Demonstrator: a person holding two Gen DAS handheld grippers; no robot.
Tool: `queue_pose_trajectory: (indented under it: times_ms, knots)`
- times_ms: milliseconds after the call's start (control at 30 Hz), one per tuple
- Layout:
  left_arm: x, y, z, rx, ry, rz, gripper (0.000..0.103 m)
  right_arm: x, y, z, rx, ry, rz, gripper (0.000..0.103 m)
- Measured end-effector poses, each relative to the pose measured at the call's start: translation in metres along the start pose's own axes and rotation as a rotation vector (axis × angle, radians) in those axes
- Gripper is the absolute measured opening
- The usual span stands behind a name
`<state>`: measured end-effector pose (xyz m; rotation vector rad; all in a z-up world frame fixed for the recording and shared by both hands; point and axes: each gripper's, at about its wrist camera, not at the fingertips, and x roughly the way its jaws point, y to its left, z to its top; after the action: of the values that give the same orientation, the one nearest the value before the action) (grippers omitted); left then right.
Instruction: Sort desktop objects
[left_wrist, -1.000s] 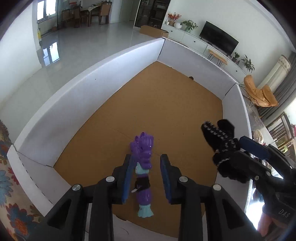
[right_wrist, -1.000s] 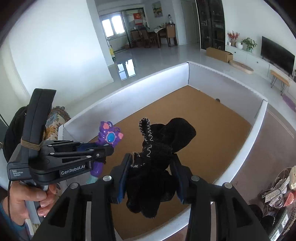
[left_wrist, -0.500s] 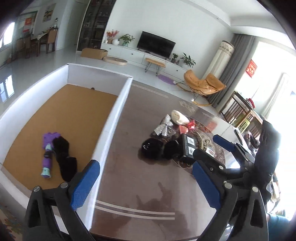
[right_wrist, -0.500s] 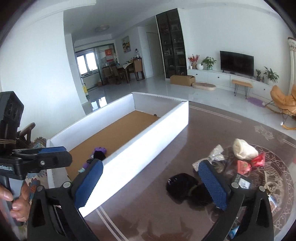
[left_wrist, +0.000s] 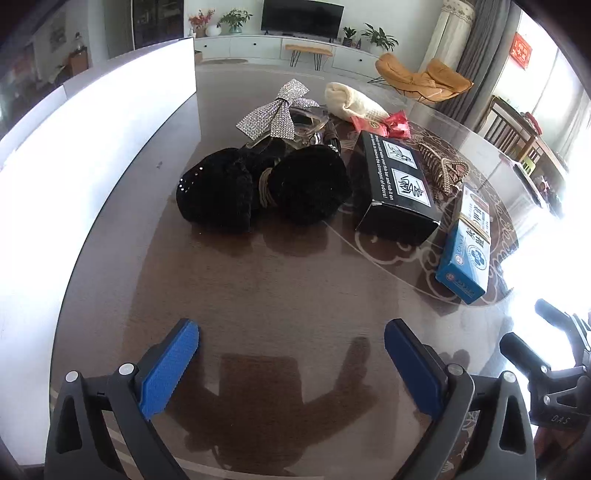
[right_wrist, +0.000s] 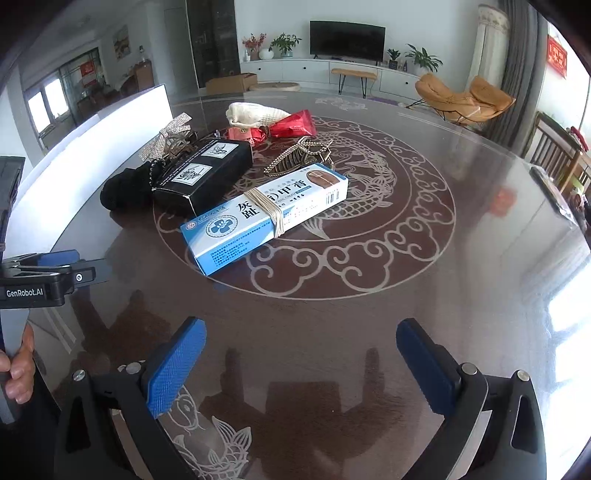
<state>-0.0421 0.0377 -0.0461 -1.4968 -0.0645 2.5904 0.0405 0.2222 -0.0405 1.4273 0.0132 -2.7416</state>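
A: Both sets of fingers spread wide, nothing between them. Left gripper (left_wrist: 291, 363) and right gripper (right_wrist: 301, 363) just hovering over bare surface (left_wrist: 295, 288) near its front edge.

B: So how much left to sort?

A: Looks like most of it. Whole pile sitting mid-surface: two black fuzzy things (left_wrist: 262, 186) closest to the white bin wall (left_wrist: 92, 147), black box (left_wrist: 395, 184) touching them, blue box (right_wrist: 266, 218) with a string round it just beside that.

B: Anything further back?

A: Sparkly bow (left_wrist: 277, 110), cream sock (right_wrist: 255, 114), red packet (right_wrist: 291, 123), gold hair claw (right_wrist: 299, 155). All toward the far edge, bunched up.

B: Inside of the bin?

A: Can't see in from here, only the outer wall along the left edge. Probably going for a next pick, blue box nearest the right one.
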Motion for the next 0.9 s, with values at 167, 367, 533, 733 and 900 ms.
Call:
queue_pose_trajectory:
  times_ms: [167,367,533,733,900]
  knots:
    - [0.004,0.001,0.001,0.044,-0.044,0.055,0.103,0.024,0.017,-0.001,-0.019,0.013,-0.011,0.103]
    - [0.007,-0.003,0.0,0.072,-0.062,0.091,0.103,0.016,0.017,0.0,-0.002,-0.009,-0.025,0.103]
    - [0.008,-0.005,0.002,0.073,-0.066,0.094,0.103,0.017,0.017,0.001,-0.003,-0.009,-0.025,0.103]
    - [0.007,-0.005,0.002,0.073,-0.067,0.094,0.103,0.017,0.017,0.001,-0.002,-0.009,-0.025,0.103]
    - [0.008,-0.006,0.003,0.073,-0.067,0.094,0.103,0.018,0.017,0.001,-0.002,-0.009,-0.025,0.103]
